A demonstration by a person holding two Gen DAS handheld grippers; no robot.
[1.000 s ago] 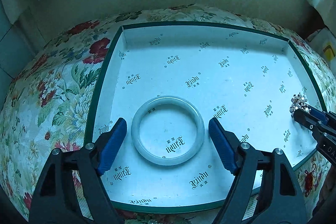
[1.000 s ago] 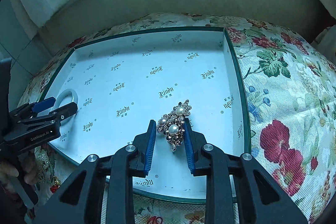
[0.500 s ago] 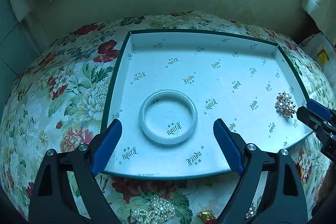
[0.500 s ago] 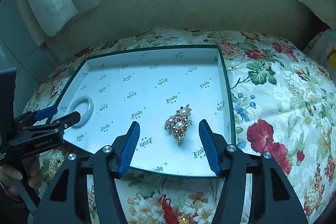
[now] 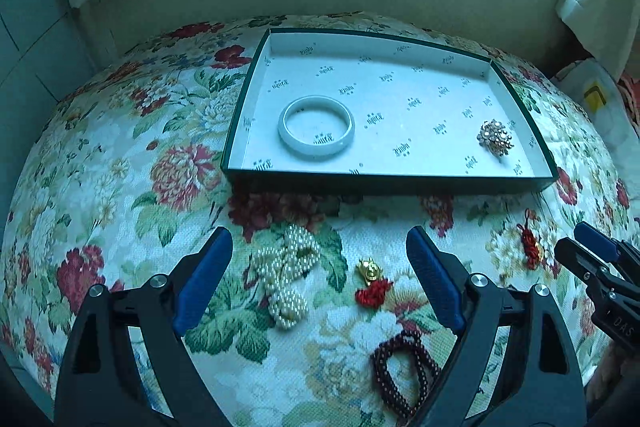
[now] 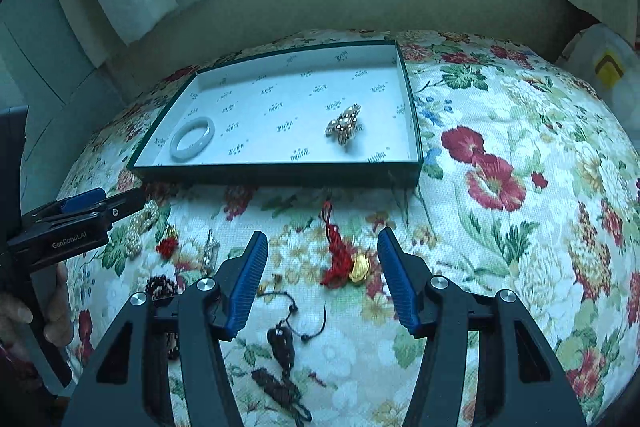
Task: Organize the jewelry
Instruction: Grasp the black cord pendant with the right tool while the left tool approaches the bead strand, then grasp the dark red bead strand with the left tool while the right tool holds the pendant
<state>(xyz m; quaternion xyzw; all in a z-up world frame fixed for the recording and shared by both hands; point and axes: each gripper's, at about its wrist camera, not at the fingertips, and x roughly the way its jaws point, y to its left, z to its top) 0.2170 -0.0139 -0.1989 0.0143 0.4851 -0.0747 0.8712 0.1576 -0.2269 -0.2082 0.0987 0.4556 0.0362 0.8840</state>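
Now both sets of tongs hang empty above the flowered tabletop (image 5: 100, 155), short of the box. Our left tongs (image 5: 320, 283) stand wide apart, with the pearl strand (image 5: 286, 277) and a small gold charm with a red tassel (image 5: 370, 281) lying between the blue pads, neither one touched. Just below them a dark bead bracelet (image 5: 404, 367) lies on the cloth. Our right tongs (image 6: 322, 277) are also spread apart, and a second gold charm on a red tassel (image 6: 348, 261) sits between their tips; a dark cord pendant (image 6: 282, 343) lies nearer the camera, and a small silver piece (image 6: 210, 251) lies off to the left.

Farther out, the green box (image 6: 414, 131) holds 2 pieces already: the pale bangle (image 5: 316, 131) near its left end and the pearl brooch (image 6: 344, 125) near its right end, well apart from each other.

We judge the work partly done, with at least 5 pieces left on the cloth, and the step in hand is picking the next ones. For our right side, the next move likely calls for lowering over the tasselled charm and closing on the solid gold body, not the loose threads. For our left, the pearl strand is limp and bunched, so we would pinch it at the thickest fold, or part of it may trail and catch the box wall.
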